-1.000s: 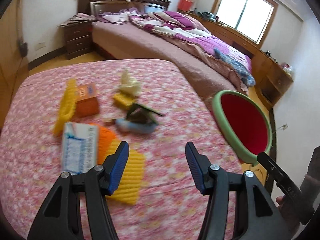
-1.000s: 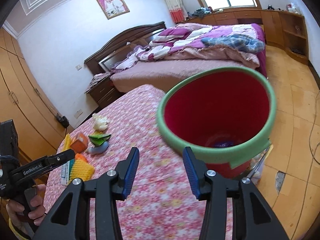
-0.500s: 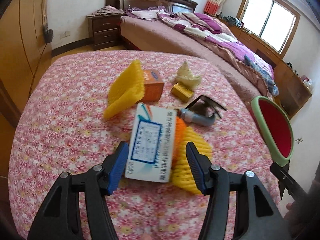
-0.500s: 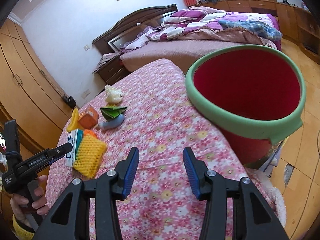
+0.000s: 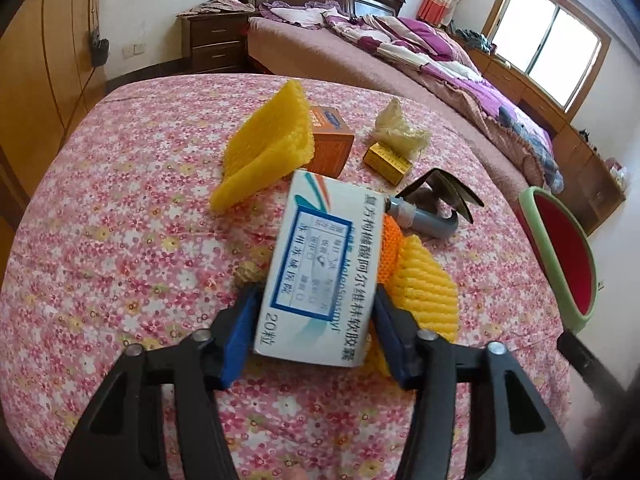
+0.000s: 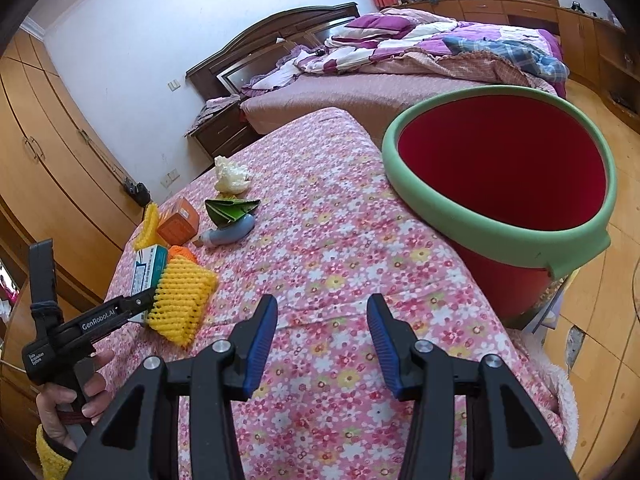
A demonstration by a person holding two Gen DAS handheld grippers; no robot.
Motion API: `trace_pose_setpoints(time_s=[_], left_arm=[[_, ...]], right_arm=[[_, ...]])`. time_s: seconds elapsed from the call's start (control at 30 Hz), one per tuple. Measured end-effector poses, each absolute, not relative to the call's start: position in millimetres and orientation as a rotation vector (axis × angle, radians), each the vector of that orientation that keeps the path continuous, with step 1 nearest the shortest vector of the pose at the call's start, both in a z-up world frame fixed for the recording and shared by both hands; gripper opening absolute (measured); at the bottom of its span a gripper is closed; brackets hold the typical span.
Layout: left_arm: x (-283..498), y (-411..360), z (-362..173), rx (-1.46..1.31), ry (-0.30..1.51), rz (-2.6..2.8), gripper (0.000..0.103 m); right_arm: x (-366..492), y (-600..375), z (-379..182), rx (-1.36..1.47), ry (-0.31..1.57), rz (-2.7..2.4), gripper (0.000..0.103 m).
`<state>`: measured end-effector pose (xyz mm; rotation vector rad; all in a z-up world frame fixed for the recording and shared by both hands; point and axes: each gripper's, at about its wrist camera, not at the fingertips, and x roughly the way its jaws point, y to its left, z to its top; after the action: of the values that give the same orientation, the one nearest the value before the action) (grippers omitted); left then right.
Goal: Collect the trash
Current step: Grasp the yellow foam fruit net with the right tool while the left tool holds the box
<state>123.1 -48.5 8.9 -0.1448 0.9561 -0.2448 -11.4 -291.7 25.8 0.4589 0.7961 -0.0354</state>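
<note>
A white medicine box [image 5: 320, 264] with blue print lies on the flowered pink tablecloth [image 5: 132, 208]. My left gripper [image 5: 316, 296] straddles its near end, jaws closing, with a thin gap still showing at the right pad. In the right wrist view the left gripper [image 6: 140, 300] reaches the box [image 6: 146, 270] beside a yellow foam net [image 6: 180, 300]. My right gripper [image 6: 322, 308] hovers open and empty over the cloth, near the red bin with a green rim [image 6: 440, 208]. The bin [image 5: 548, 248] stands at the table's right edge.
Other trash lies beyond the box: a folded yellow foam net [image 5: 268, 148], an orange carton [image 5: 332, 140], a small yellow box [image 5: 388, 158], a crumpled wad [image 5: 396, 128], a grey tube [image 5: 424, 220] under a dark wrapper. A bed [image 5: 360, 52] and wardrobes [image 6: 48, 152] surround the table.
My left gripper swung left and down from bare cloth onto the white box, which now sits between its jaws. The right gripper drifted slightly, with the bin sliding rightward in its view.
</note>
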Motion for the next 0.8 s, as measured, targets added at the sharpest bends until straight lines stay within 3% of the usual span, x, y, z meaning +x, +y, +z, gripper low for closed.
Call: trace_pose_setpoints(time_s=[0.8], left_arm=[[84, 36, 40, -0.278, 0.852, -0.161, 0.055]], right_arm=[[21, -211, 47, 0.355, 0.819, 0.135, 0.05]])
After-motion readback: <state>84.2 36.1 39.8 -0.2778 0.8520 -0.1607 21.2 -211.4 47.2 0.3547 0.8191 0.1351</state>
